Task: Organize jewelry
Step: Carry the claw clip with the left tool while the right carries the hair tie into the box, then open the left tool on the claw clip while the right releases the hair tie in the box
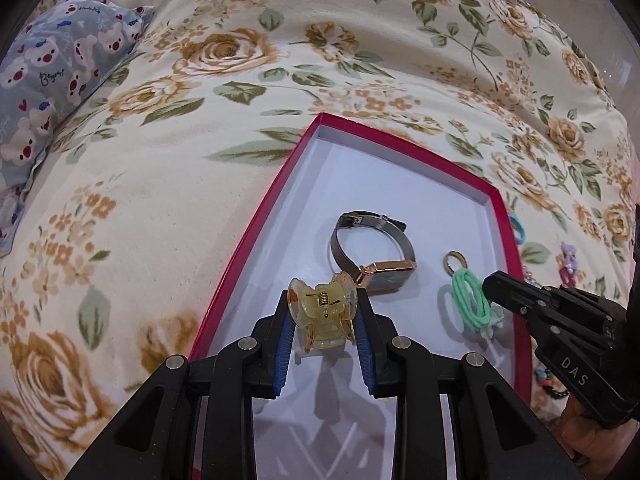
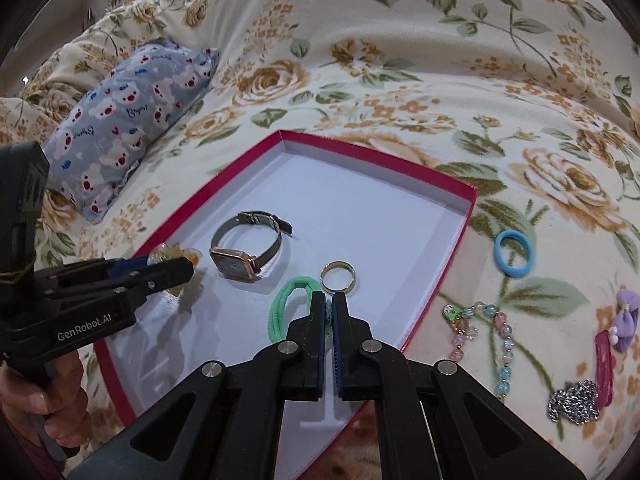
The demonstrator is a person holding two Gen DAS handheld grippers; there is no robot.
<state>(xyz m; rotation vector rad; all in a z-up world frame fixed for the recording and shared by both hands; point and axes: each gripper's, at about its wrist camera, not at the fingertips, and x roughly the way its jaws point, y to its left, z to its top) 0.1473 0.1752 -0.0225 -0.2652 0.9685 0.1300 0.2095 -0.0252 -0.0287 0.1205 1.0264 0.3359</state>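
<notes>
A red box with a white floor lies on a floral bedspread. Inside it are a rose-gold watch and a gold ring. My left gripper is shut on a yellow hair claw clip just above the box's near left part. To its right, my right gripper is shut on a green hair tie, which hangs over the box floor beside the ring.
Right of the box, on the bedspread, lie a blue hair tie, a bead bracelet, a purple bow clip, a pink clip and a silver chain. A blue bear-print pillow sits far left.
</notes>
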